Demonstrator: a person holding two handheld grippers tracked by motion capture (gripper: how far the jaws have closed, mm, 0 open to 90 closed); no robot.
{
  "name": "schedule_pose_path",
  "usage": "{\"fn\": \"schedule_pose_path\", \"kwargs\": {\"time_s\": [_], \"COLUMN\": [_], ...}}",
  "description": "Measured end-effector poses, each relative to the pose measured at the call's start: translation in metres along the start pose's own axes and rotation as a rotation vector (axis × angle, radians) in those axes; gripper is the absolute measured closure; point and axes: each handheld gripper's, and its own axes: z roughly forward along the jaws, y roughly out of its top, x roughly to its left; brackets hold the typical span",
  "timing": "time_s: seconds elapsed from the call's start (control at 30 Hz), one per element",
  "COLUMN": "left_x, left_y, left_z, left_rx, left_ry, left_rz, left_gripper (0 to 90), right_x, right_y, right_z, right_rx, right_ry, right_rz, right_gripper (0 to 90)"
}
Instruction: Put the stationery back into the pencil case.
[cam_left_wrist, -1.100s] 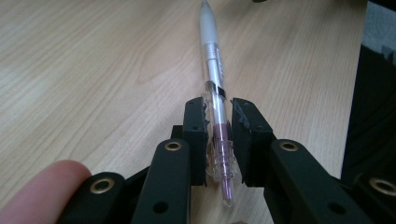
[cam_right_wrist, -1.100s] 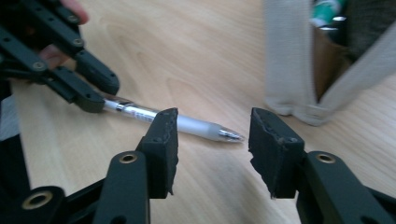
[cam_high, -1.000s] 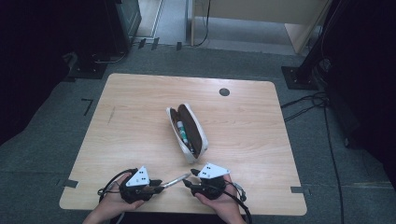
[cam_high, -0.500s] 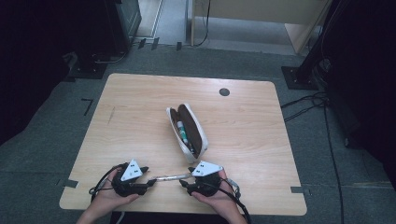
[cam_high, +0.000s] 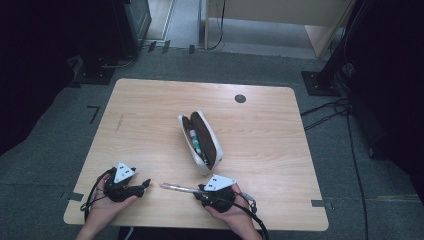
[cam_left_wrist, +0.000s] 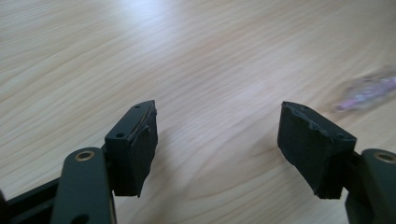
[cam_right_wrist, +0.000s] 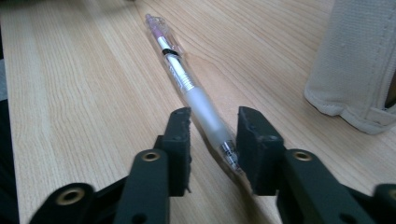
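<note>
Now the right gripper (cam_right_wrist: 210, 123) has just been closing its jaws on the pen (cam_right_wrist: 187, 86) low over the bench (cam_high: 150, 130); the left gripper (cam_left_wrist: 217, 140), just opened wide, holds nothing. Gripped near its tip, the pen could pivot or slip.

Both grippers are black, each topped with a pale grey three-cornered plate and trailing a looped black cable behind it: the left gripper (cam_high: 146, 184) and the right gripper (cam_high: 196, 190) look alike from above. Up close, the fingers (cam_left_wrist: 135, 149) are blocky black pads, rough and scuffed at the edges, with two small holes along one top edge. Behind the fingers (cam_right_wrist: 180, 140), flat black link arms carry brass-ringed pivot holes, and bare hands and forearms hold the bodies.
</note>
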Motion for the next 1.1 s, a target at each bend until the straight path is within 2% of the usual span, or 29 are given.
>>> {"fn": "schedule_pose_path", "kwargs": {"time_s": [0.07, 0.13, 0.2, 0.33, 0.47, 0.57, 0.93, 1.03, 1.1], "left_x": [0.006, 0.011, 0.014, 0.017, 0.017, 0.019, 0.019, 0.019, 0.019], "left_y": [-0.002, -0.004, -0.005, -0.01, -0.01, -0.01, -0.01, -0.01, -0.01], "left_z": [-0.002, -0.002, -0.003, -0.003, -0.002, -0.001, -0.001, -0.001, -0.001], "left_rx": [-0.005, -0.021, -0.023, -0.029, -0.009, 0.001, 0.001, 0.001, 0.001], "left_ry": [0.026, 0.047, 0.068, 0.124, 0.112, 0.063, 0.063, 0.063, 0.063], "left_rz": [-0.022, -0.062, -0.071, -0.059, -0.056, -0.079, -0.08, -0.081, -0.08], "left_gripper": [28.2, 28.2, 27.7, 26.1, 25.0, 24.6, 24.3, 24.4, 24.3], "right_x": [0.0, 0.001, 0.002, 0.004, 0.005, 0.005, 0.013, 0.012, 0.013], "right_y": [0.0, 0.0, 0.0, 0.0, 0.001, 0.001, -0.001, -0.001, 0.0], "right_z": [0.0, -0.001, -0.001, -0.001, -0.005, -0.007, 0.0, 0.001, 0.002], "right_rx": [0.001, 0.003, 0.005, 0.001, -0.03, -0.039, -0.002, -0.002, -0.004], "right_ry": [-0.002, 0.001, 0.008, 0.016, 0.008, 0.001, -0.008, 0.003, 0.001], "right_rz": [-0.001, 0.006, 0.014, 0.022, 0.044, 0.044, 0.02, 0.036, 0.029], "right_gripper": [75.0, 77.2, 79.2, 80.6, 80.8, 80.9, 79.9, 75.2, 74.5]}}
